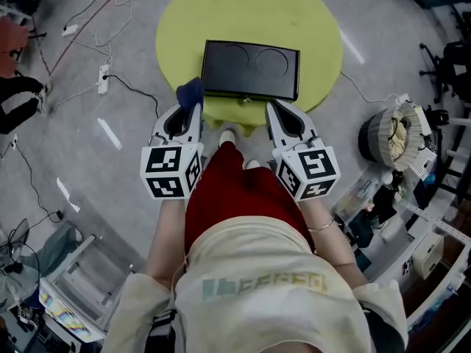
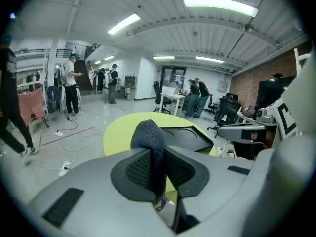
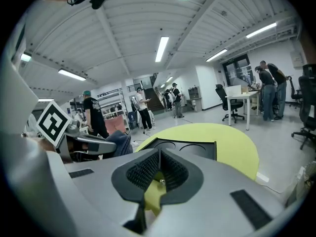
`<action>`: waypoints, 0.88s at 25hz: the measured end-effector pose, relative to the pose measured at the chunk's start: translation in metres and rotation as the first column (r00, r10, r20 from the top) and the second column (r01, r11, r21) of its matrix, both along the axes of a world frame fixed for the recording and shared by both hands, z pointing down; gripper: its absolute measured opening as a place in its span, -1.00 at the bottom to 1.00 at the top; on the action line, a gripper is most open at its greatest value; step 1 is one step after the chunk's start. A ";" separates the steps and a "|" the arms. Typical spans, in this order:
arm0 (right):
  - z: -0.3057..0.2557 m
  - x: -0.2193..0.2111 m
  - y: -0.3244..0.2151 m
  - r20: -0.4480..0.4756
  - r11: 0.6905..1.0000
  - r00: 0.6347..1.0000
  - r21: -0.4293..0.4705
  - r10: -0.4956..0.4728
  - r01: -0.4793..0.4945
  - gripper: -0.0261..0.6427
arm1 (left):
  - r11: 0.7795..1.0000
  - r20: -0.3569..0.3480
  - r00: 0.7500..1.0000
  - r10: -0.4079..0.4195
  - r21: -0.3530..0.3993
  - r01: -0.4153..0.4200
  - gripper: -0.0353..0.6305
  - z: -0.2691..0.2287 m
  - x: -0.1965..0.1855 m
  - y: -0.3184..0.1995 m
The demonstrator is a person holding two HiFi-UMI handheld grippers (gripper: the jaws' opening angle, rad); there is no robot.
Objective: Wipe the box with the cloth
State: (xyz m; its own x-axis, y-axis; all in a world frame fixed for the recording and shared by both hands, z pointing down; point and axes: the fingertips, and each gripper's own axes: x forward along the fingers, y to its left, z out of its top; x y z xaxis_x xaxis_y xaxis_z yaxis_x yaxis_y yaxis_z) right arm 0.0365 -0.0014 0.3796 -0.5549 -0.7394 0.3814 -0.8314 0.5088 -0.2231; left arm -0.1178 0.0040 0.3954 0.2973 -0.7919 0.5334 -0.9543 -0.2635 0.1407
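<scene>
Head view: left tongs (image 1: 193, 107) and right tongs (image 1: 275, 109) are held side by side over the near rim of the round yellow-green counter (image 1: 176, 28). The black box (image 1: 250, 69) lies flat on the counter just ahead of both tongs, spanning the gap between them, with two round recesses in its top. A dark blue cloth (image 1: 190, 91) sticks up out of the left tongs' tips, right beside the box's near left corner. From here I cannot tell whether cloth and box touch. A marker cube (image 1: 171, 170) sits at the back of each tool. Cables (image 1: 110, 79) trail over the floor to the left of the left tongs.

Left gripper view: left tongs (image 2: 159, 163) are pinching the cloth (image 2: 148, 136). It is clamped between the pads and bulges up above the tips. The box (image 2: 191, 137) sits beyond and slightly right of the tips, on the counter (image 2: 117, 132).

Right gripper view: right tongs (image 3: 157, 168) are pressed together with nothing gripped, and only counter yellow shows under the pads. The box (image 3: 193, 149) lies straight ahead of the tips on the counter (image 3: 234, 141). The cloth (image 3: 120, 143) in the other tool shows off to the left.
</scene>
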 end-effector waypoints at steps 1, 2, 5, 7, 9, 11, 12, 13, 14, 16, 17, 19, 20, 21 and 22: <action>-0.003 0.006 0.006 0.003 1.000 1.000 0.009 0.004 -0.004 -0.81 | 1.000 0.000 1.000 -0.004 0.025 0.004 -0.70 -0.004 0.005 0.007; -0.006 0.012 0.012 0.007 1.000 1.000 0.017 0.008 -0.008 -0.81 | 0.999 -0.004 1.000 -0.007 0.047 0.007 -0.70 -0.009 0.010 0.013; -0.014 0.030 0.031 0.021 0.999 1.000 0.040 0.014 -0.015 -0.81 | 0.995 -0.012 1.000 -0.010 0.096 0.011 -0.70 -0.021 0.029 0.033; -0.018 0.038 0.043 0.026 0.999 1.000 0.051 0.013 -0.014 -0.81 | 0.993 -0.011 1.000 -0.008 0.119 0.010 -0.70 -0.027 0.040 0.044; -0.022 0.043 0.053 0.029 0.998 1.000 0.062 0.010 -0.012 -0.81 | 0.990 -0.009 1.000 -0.006 0.141 0.007 -0.70 -0.033 0.047 0.054; -0.026 0.049 0.064 0.034 0.997 0.999 0.071 0.009 -0.012 -0.81 | 0.986 -0.006 1.000 -0.006 0.164 0.007 -0.70 -0.039 0.054 0.065; -0.028 0.052 0.069 0.038 0.997 0.999 0.077 0.009 -0.012 -0.81 | 0.984 -0.005 1.000 -0.007 0.176 0.008 -0.70 -0.042 0.057 0.070; -0.031 0.054 0.074 0.041 0.996 0.999 0.085 0.007 -0.011 -0.81 | 0.982 -0.005 1.000 -0.008 0.188 0.009 -0.70 -0.045 0.060 0.075; -0.034 0.057 0.078 0.045 0.995 0.999 0.095 0.005 -0.009 -0.81 | 0.980 -0.006 1.000 -0.010 0.198 0.011 -0.70 -0.048 0.063 0.080; -0.040 0.060 0.087 0.052 0.993 0.999 0.114 -0.002 -0.004 -0.81 | 0.976 -0.008 1.000 -0.010 0.218 0.012 -0.70 -0.052 0.068 0.090; -0.042 0.062 0.091 0.055 0.993 0.998 0.122 -0.006 0.000 -0.81 | 0.973 -0.009 1.000 -0.009 0.229 0.011 -0.70 -0.053 0.072 0.095; -0.047 0.066 0.099 0.063 0.991 0.998 0.135 -0.013 0.005 -0.81 | 0.968 -0.012 1.000 -0.002 0.251 0.005 -0.70 -0.056 0.078 0.105; -0.050 0.067 0.103 0.067 0.989 0.998 0.145 -0.015 0.005 -0.81 | 0.965 -0.014 1.000 0.003 0.263 0.001 -0.70 -0.058 0.081 0.111; -0.053 0.068 0.107 0.071 0.988 0.997 0.156 -0.016 0.005 -0.81 | 0.961 -0.016 1.000 0.008 0.277 -0.003 -0.70 -0.060 0.084 0.116; -0.056 0.069 0.111 0.074 0.986 0.997 0.167 -0.018 0.005 -0.81 | 0.957 -0.018 1.000 0.014 0.291 -0.008 -0.71 -0.063 0.086 0.120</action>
